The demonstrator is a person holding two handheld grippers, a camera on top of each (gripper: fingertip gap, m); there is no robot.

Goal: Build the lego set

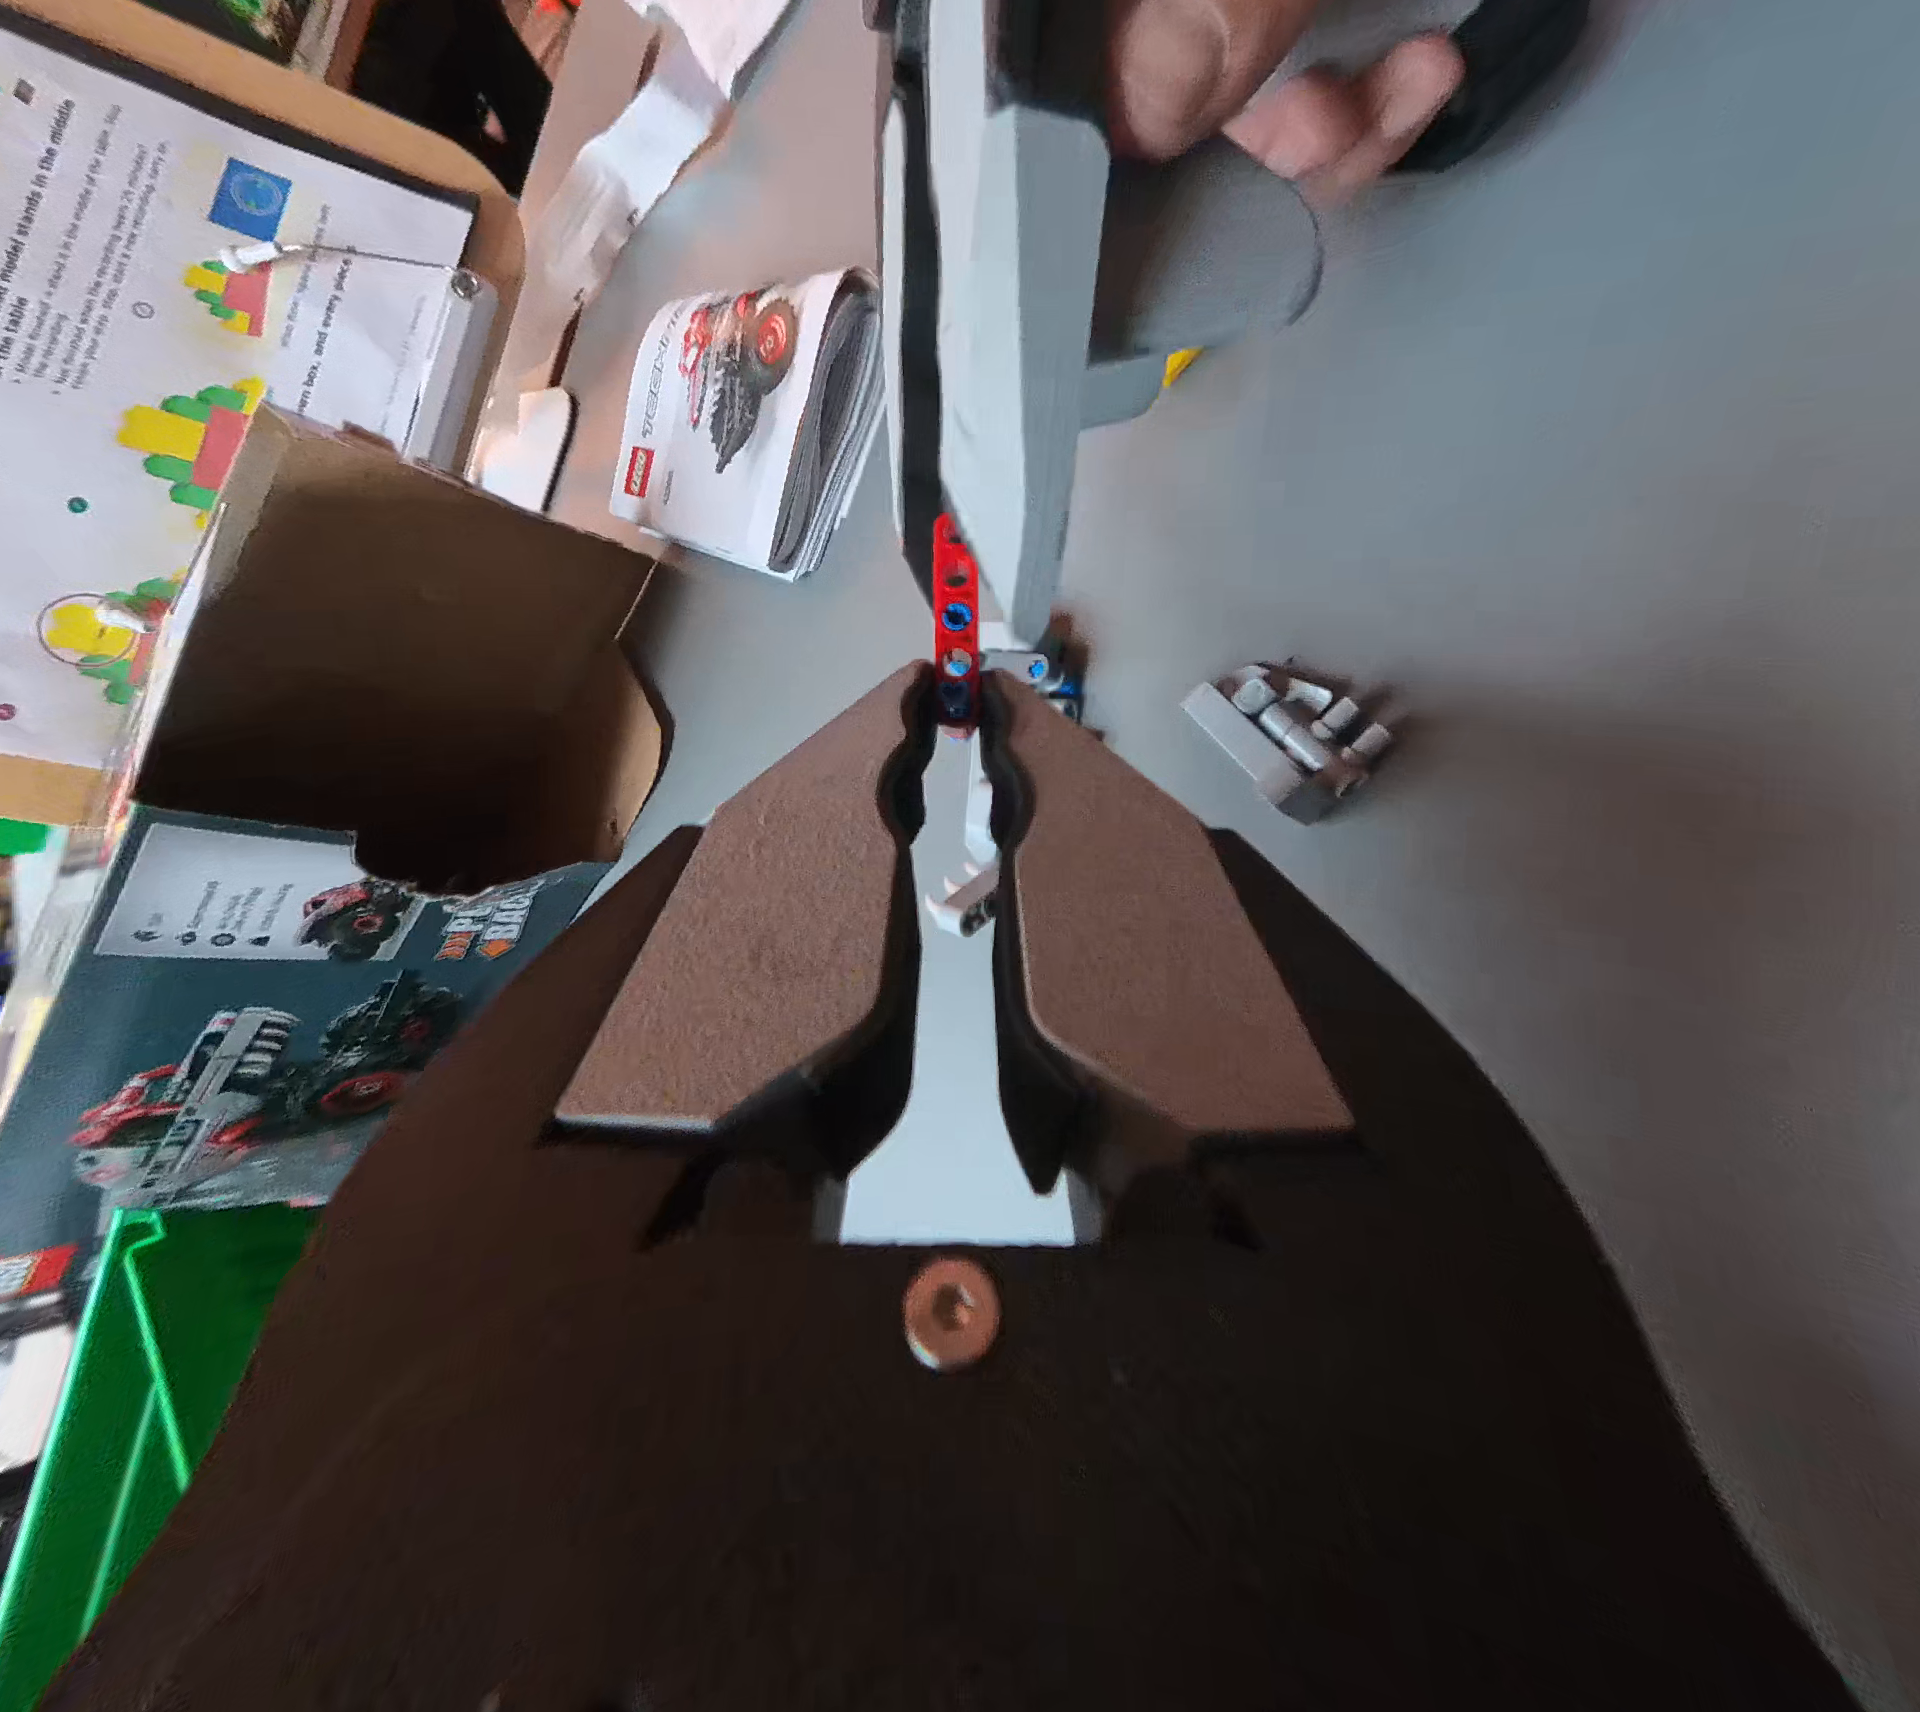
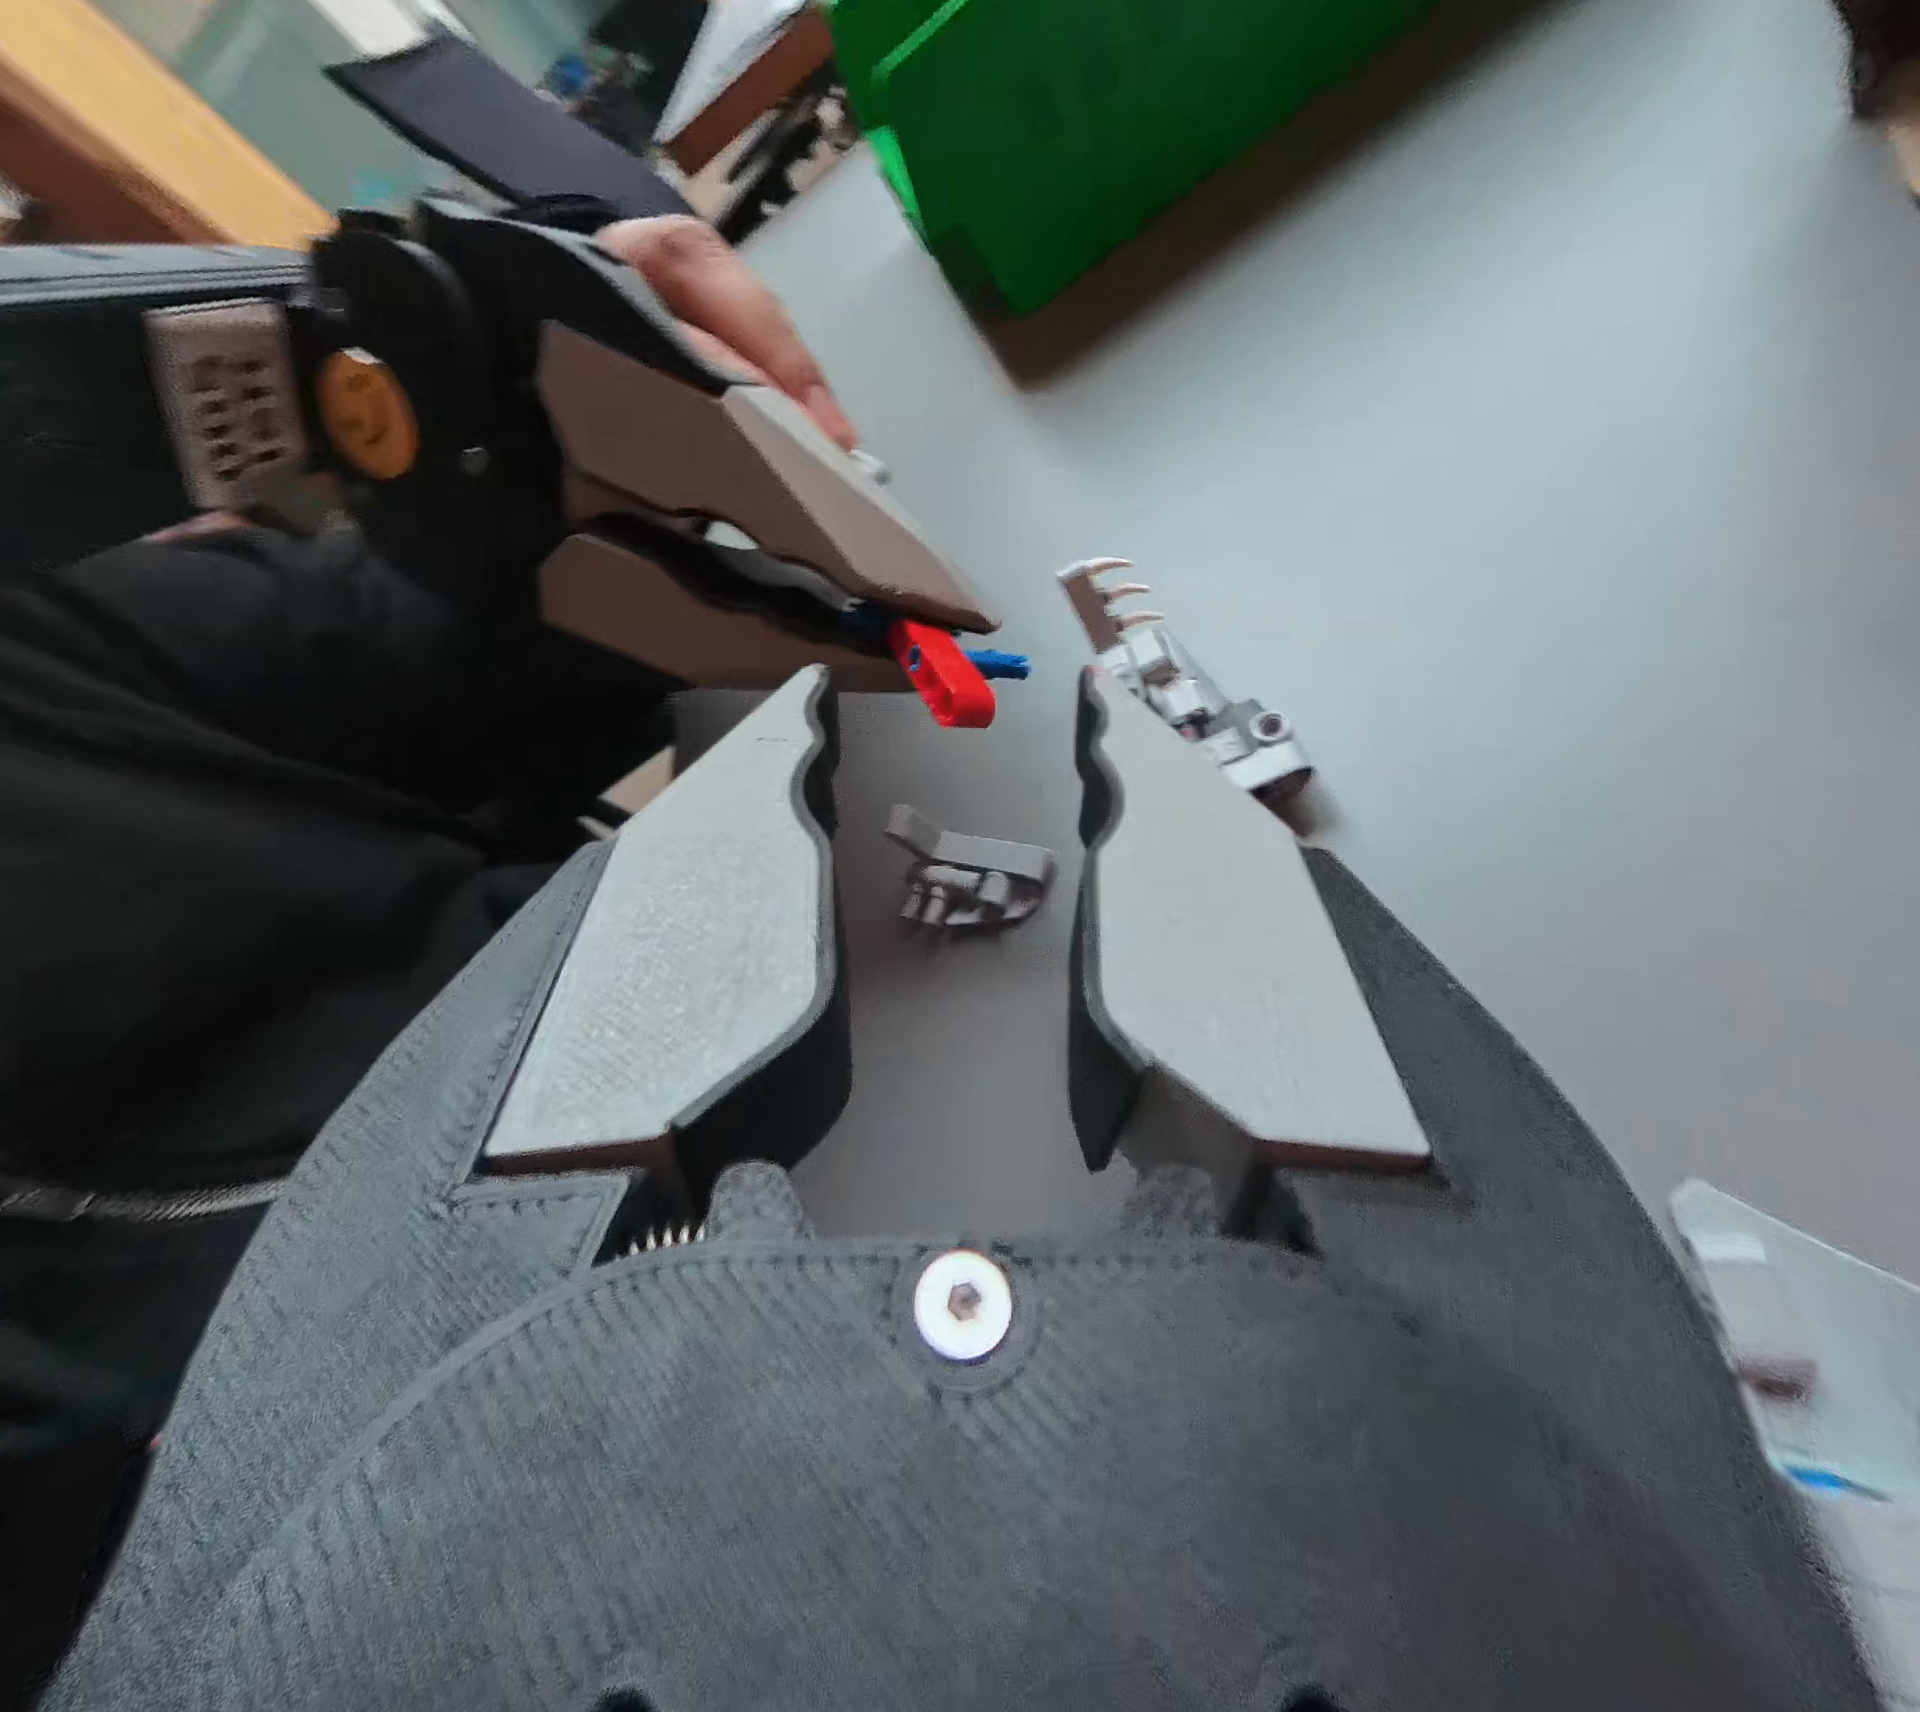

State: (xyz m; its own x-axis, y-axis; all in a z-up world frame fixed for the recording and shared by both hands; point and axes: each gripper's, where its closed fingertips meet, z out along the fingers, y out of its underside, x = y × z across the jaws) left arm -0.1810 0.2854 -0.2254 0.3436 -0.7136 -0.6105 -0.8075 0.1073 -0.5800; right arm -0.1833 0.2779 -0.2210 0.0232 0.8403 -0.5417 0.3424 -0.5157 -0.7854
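My left gripper is shut on the end of a red beam that carries blue pins, and holds it above the grey table. In the right wrist view the left gripper comes in from the left with the red beam and a blue pin sticking out. My right gripper is open and empty, its tips just short of the beam. One of its fingers hangs over the beam. A small grey piece lies on the table between the right fingers.
A grey assembly with a white claw part lies right of the beam; it also shows in the left wrist view. An instruction booklet, an open cardboard box, the set's box and a green box stand around.
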